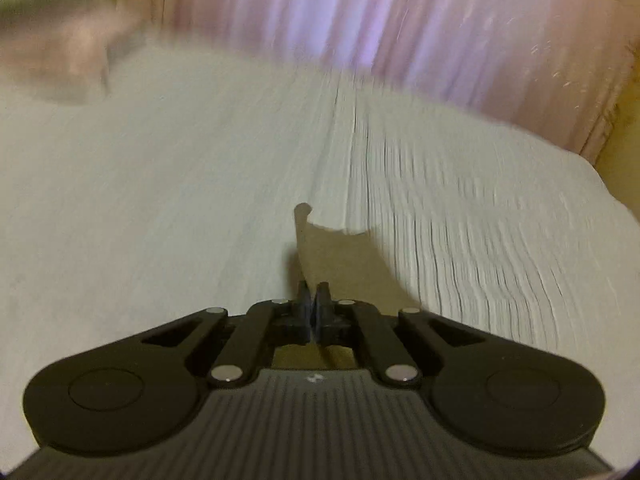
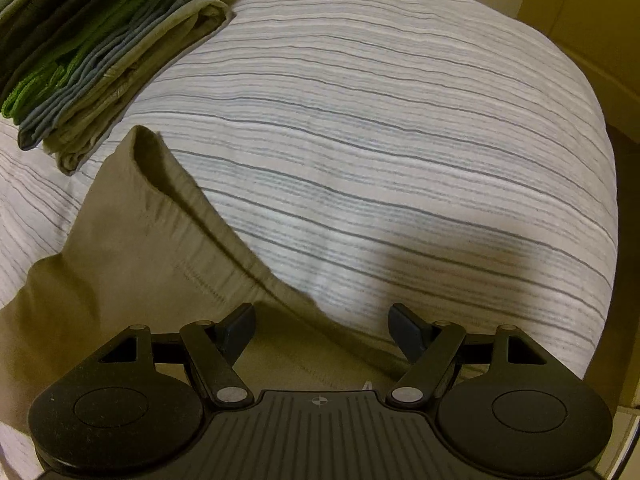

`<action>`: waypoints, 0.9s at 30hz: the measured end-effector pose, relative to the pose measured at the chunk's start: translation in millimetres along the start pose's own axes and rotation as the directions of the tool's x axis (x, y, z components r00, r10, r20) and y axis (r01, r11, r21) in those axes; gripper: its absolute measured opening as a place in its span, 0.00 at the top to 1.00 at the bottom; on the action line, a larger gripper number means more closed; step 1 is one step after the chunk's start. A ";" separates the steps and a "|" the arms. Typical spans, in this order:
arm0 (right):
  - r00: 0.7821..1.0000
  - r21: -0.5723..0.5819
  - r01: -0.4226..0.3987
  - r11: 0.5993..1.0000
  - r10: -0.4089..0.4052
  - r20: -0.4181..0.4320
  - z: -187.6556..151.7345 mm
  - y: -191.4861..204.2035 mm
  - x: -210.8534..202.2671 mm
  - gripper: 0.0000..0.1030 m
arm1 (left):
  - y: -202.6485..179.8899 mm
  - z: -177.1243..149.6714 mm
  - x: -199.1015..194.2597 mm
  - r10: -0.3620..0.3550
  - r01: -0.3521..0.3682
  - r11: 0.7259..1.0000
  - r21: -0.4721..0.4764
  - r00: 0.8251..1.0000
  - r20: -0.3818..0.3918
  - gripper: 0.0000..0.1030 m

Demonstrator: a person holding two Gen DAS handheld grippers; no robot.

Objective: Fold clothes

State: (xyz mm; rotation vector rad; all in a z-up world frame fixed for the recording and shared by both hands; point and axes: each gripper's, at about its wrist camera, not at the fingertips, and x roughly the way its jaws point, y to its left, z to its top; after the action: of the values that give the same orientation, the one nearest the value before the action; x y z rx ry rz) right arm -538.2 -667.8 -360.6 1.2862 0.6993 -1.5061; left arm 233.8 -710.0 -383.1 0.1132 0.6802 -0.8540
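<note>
**Left tongs pinch the olive cloth, right tongs wait open**

The left gripper (image 1: 313, 304) has its jaws pressed together on a corner of the olive garment (image 1: 340, 256), which stands up in a curled flap right in front of the tips. Looks like the person is lifting that corner to carry it over for a fold. That view is smeared w/ motion blur, so the arm is likely mid-swing.

The right gripper (image 2: 322, 328) has its jaws spread wide, nothing between them. It hangs just above the near edge of the same garment (image 2: 132, 248), prob. ready to take a second corner or to pin the cloth down while the other side comes over. The cloth lies on the striped bedspread (image 2: 380, 152), spreading from under the tongs toward the left, w/ a hemmed edge rolled up along its right side.

Beyond it, at the far left corner, a stack of folded clothes (image 2: 100, 52) sits on the bed, green, blue, grey and beige layers, near the olive piece but not touching it, as far as I can tell. Finished items, I'd guess, so this one goes there next.

Hard to make out: what kind of garment it is, since most of it is cut off below & left of the frame. Pinkish curtains (image 1: 360, 20) hang behind the bed; a pale blurred shape at the upper left of the left view can't be identified.
</note>
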 end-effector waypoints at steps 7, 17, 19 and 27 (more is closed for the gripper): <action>0.991 -0.136 -0.103 0.985 0.113 0.067 28.3 17.5 6.2 0.26 | 61.7 -50.0 -7.1 0.222 -0.221 0.975 0.019 0.971 -0.093 0.94; 0.909 -0.355 -0.370 0.858 0.413 0.049 82.7 47.3 31.3 0.27 | 73.6 -27.7 -84.7 0.228 -0.235 0.965 -0.118 0.971 -0.069 0.84; 0.890 -0.382 -0.410 0.828 0.455 0.033 89.8 54.7 38.5 0.27 | 75.9 -28.1 -114.2 0.202 -0.216 0.965 -0.152 0.974 -0.100 0.84; 0.873 -0.242 -0.434 0.868 0.472 0.126 98.0 28.4 24.1 0.43 | 78.7 -60.3 -223.6 0.148 -0.199 0.943 -0.269 0.969 -0.198 0.84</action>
State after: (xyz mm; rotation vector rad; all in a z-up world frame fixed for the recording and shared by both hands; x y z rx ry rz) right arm -547.1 -771.9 -352.3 1.0472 0.3823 -1.1104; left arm 157.3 -489.2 -310.8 -0.0136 0.9394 -0.5718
